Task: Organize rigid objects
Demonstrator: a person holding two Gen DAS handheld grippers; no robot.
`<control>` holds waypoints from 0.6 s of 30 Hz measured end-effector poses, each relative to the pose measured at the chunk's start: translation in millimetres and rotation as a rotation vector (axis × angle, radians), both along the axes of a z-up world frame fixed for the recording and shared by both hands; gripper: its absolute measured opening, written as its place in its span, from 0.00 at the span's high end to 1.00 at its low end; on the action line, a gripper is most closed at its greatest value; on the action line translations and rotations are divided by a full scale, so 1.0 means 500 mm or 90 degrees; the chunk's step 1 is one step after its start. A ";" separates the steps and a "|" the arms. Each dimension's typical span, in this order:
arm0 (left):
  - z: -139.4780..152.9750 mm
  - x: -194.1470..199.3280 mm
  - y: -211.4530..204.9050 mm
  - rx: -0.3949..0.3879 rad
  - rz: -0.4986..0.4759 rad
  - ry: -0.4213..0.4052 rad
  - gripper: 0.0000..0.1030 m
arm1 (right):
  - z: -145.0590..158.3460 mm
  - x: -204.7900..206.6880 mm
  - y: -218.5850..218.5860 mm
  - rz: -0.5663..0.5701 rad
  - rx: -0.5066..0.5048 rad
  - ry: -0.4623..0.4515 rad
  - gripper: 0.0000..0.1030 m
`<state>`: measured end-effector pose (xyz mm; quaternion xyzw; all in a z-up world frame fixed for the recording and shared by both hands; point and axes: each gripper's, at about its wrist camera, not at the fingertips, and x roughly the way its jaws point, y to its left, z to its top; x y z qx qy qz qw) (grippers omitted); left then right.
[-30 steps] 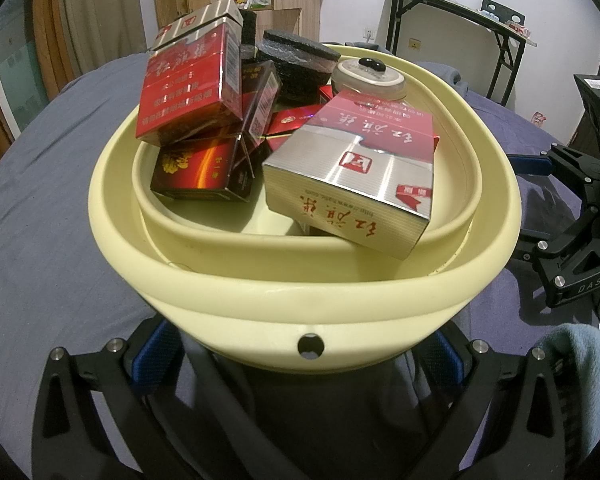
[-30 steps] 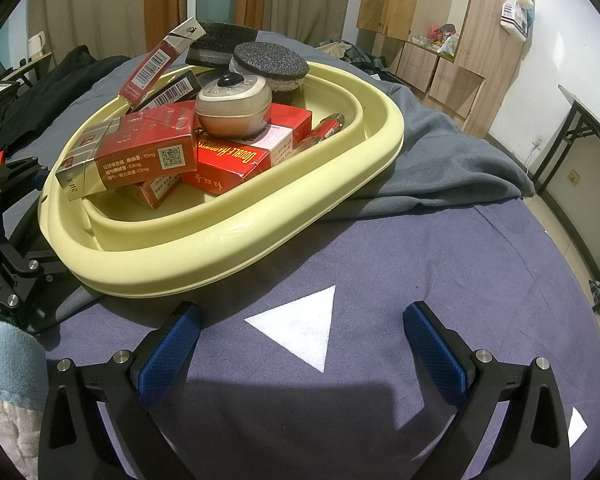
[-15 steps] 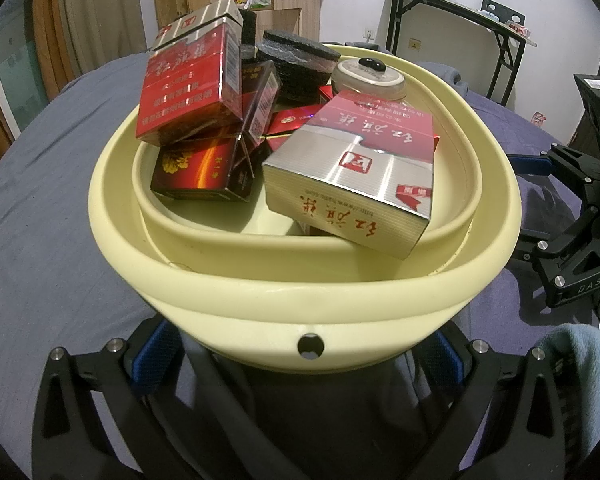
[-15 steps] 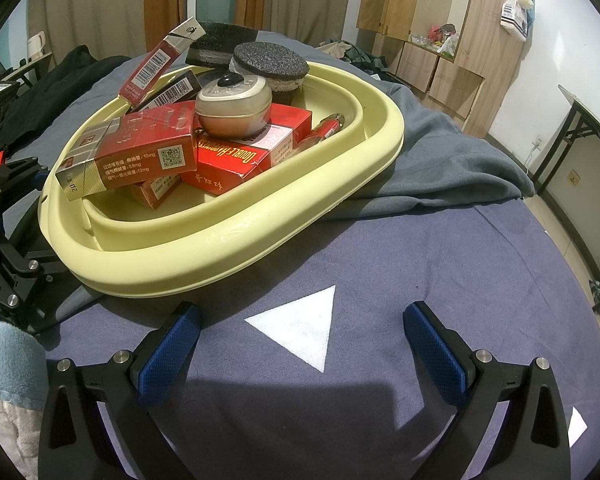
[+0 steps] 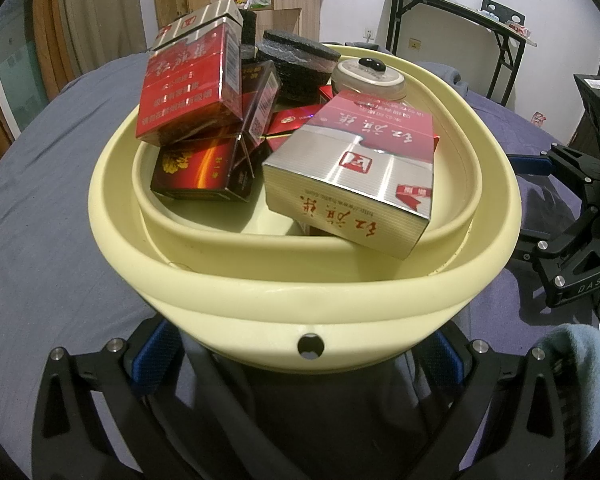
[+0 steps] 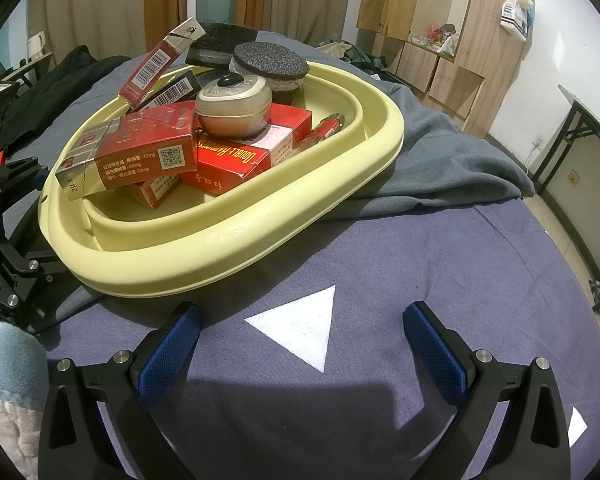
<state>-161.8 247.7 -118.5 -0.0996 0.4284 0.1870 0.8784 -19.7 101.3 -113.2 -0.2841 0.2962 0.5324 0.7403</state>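
A pale yellow basin [image 5: 300, 292] [image 6: 260, 216] sits on the blue cloth, filled with several red cigarette packs [image 5: 352, 172] [image 6: 140, 156], a round cream jar [image 6: 234, 106] [image 5: 370, 76], two black foam discs [image 6: 270, 64] [image 5: 296, 60] and a small red lighter [image 6: 326, 128]. My left gripper [image 5: 300, 356] is open, its blue pads tucked under the basin's near rim on either side. My right gripper [image 6: 300, 344] is open and empty, low over the cloth just right of the basin, above a white triangle mark [image 6: 300, 328].
A grey blanket [image 6: 440, 160] lies bunched behind the basin. Dark clothes [image 6: 60, 80] lie at the far left. A black-framed desk [image 5: 452, 12] and wooden cabinets [image 6: 440, 32] stand by the walls. The right gripper's frame shows at the right of the left wrist view [image 5: 580, 232].
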 end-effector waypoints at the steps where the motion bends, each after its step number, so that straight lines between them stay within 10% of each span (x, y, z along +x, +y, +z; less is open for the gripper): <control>1: 0.000 0.000 0.000 0.000 0.000 0.000 0.00 | 0.000 0.000 0.000 0.000 0.000 0.000 0.00; 18: 0.000 0.000 0.000 0.000 0.000 0.000 0.00 | 0.001 -0.012 -0.005 0.000 0.000 0.000 0.00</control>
